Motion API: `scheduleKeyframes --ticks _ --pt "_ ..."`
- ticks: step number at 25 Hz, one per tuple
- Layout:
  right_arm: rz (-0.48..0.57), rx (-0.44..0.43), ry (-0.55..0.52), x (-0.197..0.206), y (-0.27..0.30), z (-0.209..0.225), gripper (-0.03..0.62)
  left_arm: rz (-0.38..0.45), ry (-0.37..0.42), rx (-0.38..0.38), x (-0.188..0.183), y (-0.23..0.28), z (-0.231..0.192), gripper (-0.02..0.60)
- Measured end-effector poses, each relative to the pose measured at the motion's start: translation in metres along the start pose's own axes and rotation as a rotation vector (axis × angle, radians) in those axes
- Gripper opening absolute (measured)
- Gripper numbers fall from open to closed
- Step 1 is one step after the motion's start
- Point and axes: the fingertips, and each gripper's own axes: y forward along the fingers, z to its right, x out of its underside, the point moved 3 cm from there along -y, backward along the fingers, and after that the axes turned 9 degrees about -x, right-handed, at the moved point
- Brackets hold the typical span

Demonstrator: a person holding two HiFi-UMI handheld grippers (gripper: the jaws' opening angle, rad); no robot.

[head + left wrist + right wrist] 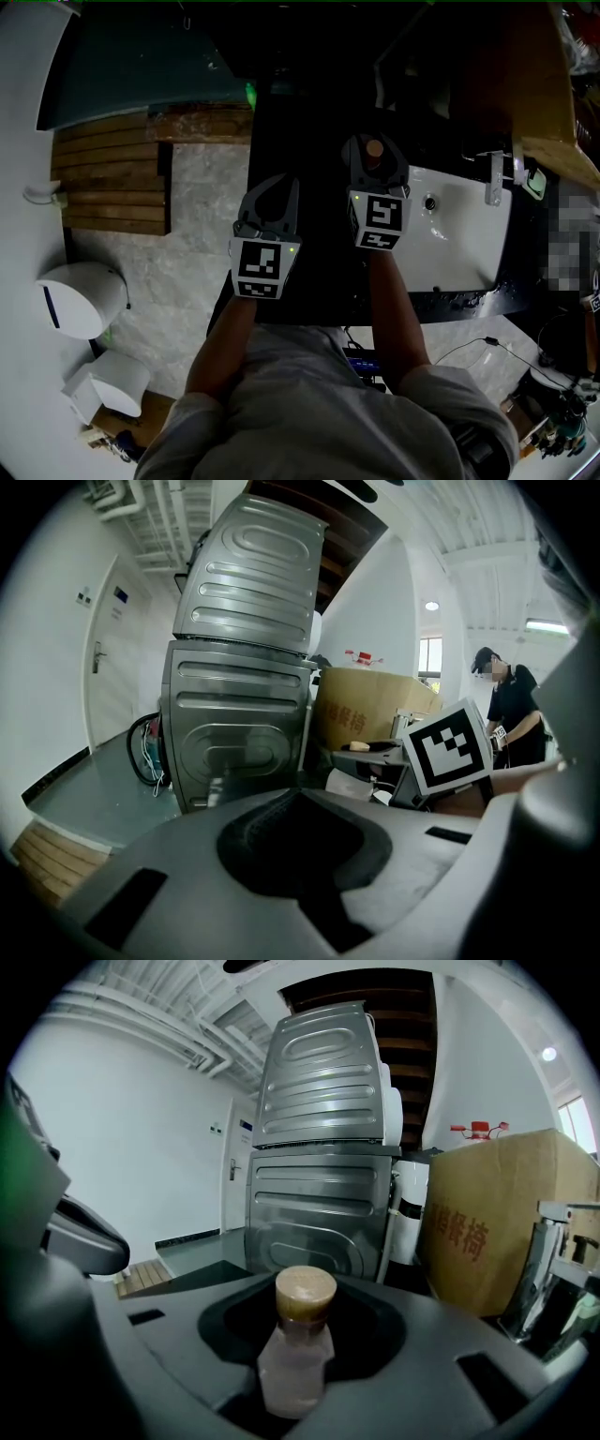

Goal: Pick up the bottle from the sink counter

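A small pale bottle (296, 1358) with a cork-coloured cap (374, 148) stands upright in the hollow between the jaws of my right gripper (375, 141). The jaws close round its body on both sides in the right gripper view (305, 1335). This gripper hovers over the dark counter (309, 281), just left of the white sink basin (464, 239). My left gripper (273, 185) is beside it to the left, lower in the head view, with its jaws together and nothing in the hollow (300, 841).
A faucet (494, 178) stands at the basin's far side. Two stacked metal washing machines (323, 1147) and a cardboard box (506, 1222) lie ahead. A toilet (80, 298) and a wooden slat mat (112, 183) sit on the floor at left. A person (511, 705) stands far right.
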Motion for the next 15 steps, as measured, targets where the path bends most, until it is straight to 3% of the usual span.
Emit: scheduleKeyframes --ticks 15 --pt "-0.028 -0.035 0.011 0.002 -0.003 -0.001 0.121 0.033 0.009 -0.008 -0.011 -0.015 -0.001 0.012"
